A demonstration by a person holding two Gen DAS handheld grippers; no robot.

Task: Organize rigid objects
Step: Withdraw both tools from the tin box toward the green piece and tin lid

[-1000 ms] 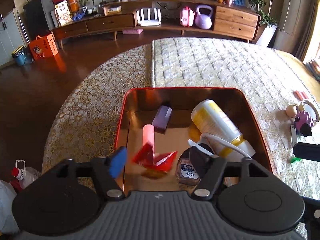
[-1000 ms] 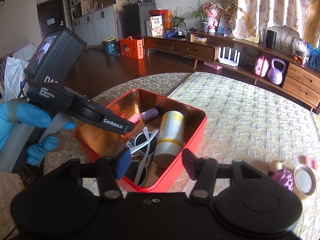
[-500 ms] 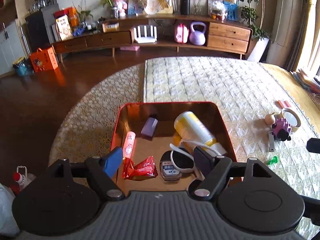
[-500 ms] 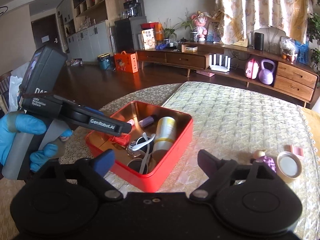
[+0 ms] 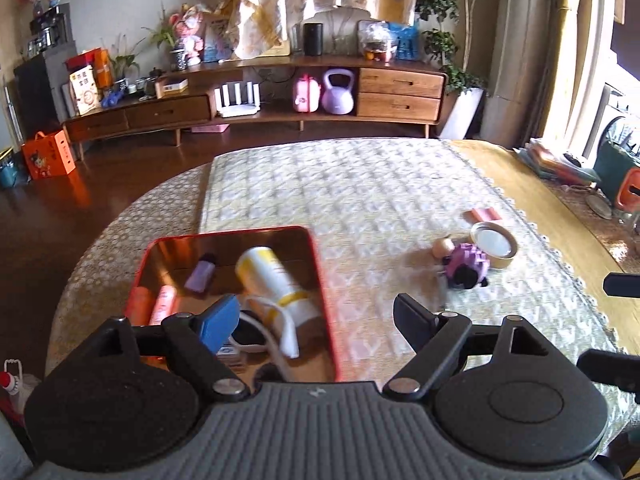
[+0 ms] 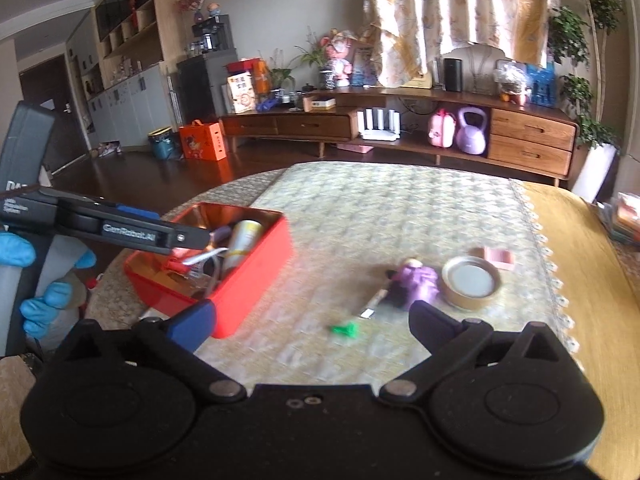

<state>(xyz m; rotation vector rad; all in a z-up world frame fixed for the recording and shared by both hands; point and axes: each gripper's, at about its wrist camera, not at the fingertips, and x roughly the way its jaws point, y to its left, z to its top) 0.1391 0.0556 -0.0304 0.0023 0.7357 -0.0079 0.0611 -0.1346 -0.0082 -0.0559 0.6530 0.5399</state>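
Note:
A red tin box (image 5: 326,304) (image 6: 256,276) stands on the table's left side. It holds a white and yellow bottle (image 5: 272,276) (image 6: 242,236), a purple block (image 5: 200,276), a pink tube (image 5: 164,302) and other small items. My left gripper (image 5: 316,320) is open and empty above the box's near right corner. My right gripper (image 6: 312,324) is open and empty above the tablecloth. A purple toy (image 5: 466,266) (image 6: 414,282), a round gold lid (image 5: 494,244) (image 6: 472,280), a pink block (image 5: 482,214) (image 6: 498,256), a small green piece (image 6: 344,329) and a white stick (image 6: 374,304) lie loose on the right.
The patterned tablecloth (image 5: 360,184) covers a round table. The left hand-held gripper and a blue-gloved hand (image 6: 52,300) fill the left of the right wrist view. A wooden sideboard (image 5: 256,100) stands across the room.
Both grippers have swung to the right, away from the box and toward the loose items. The left gripper dropped a red packet into the box and pulled back. Both grippers opened wider.

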